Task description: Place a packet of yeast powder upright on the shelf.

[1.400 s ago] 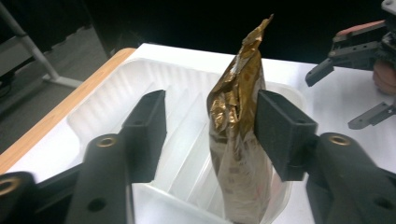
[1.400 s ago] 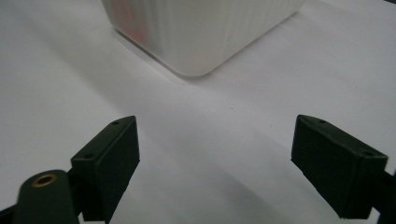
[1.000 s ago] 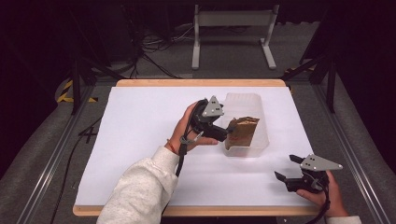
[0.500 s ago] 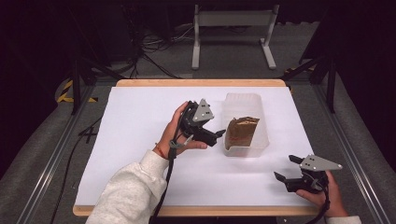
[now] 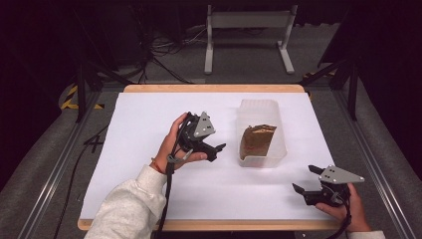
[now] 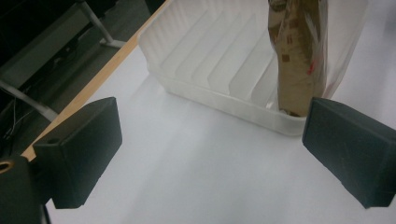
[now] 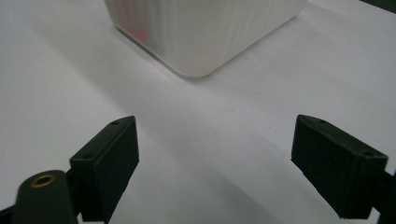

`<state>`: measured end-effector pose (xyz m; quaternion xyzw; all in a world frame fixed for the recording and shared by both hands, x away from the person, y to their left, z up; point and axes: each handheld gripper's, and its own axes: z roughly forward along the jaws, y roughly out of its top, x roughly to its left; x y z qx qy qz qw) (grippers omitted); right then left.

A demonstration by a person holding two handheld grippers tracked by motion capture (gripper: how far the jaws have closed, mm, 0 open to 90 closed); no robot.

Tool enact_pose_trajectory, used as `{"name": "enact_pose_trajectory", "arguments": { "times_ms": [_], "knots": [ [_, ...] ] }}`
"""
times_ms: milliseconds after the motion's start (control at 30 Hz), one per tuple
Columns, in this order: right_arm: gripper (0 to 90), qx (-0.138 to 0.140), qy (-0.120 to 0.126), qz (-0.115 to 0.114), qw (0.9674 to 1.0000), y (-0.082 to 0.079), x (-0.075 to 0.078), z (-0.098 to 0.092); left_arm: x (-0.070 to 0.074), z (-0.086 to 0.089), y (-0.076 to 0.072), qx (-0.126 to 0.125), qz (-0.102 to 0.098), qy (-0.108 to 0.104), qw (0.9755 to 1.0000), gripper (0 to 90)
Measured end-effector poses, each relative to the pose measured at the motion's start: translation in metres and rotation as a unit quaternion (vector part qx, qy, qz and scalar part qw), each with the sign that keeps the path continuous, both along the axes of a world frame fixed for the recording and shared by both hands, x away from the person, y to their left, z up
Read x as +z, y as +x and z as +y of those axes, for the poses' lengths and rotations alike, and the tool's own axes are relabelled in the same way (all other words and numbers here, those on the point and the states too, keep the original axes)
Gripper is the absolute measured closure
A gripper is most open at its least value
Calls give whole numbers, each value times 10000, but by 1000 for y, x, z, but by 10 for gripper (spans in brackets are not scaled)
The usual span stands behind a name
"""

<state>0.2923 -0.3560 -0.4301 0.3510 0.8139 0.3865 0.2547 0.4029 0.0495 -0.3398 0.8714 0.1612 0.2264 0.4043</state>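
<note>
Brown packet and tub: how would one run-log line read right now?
brown packet: in clear tub | left tool: just opened, empty, beside tub | right tool: open, empty, near table edge

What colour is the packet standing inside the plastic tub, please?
The packet is brown with reddish markings, clearest in the left gripper view.

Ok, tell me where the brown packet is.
In the high view the brown packet stands in the clear tub, right of centre, just right of the left gripper.
</note>
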Motion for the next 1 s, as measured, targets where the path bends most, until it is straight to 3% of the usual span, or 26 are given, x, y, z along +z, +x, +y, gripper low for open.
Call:
{"name": "enact_pose_trajectory", "arguments": {
  "times_ms": [533, 1000],
  "knots": [
    [154, 60, -50, -36, 10000, -2, 0, 2, -24, 29, -12, 190, -120, 361, 9991, 50],
    [149, 168, -102, -81, 9998, -3, 0, 4, -46, 54, -27, 355, -57, 592, 9976, 48]
  ]
}}
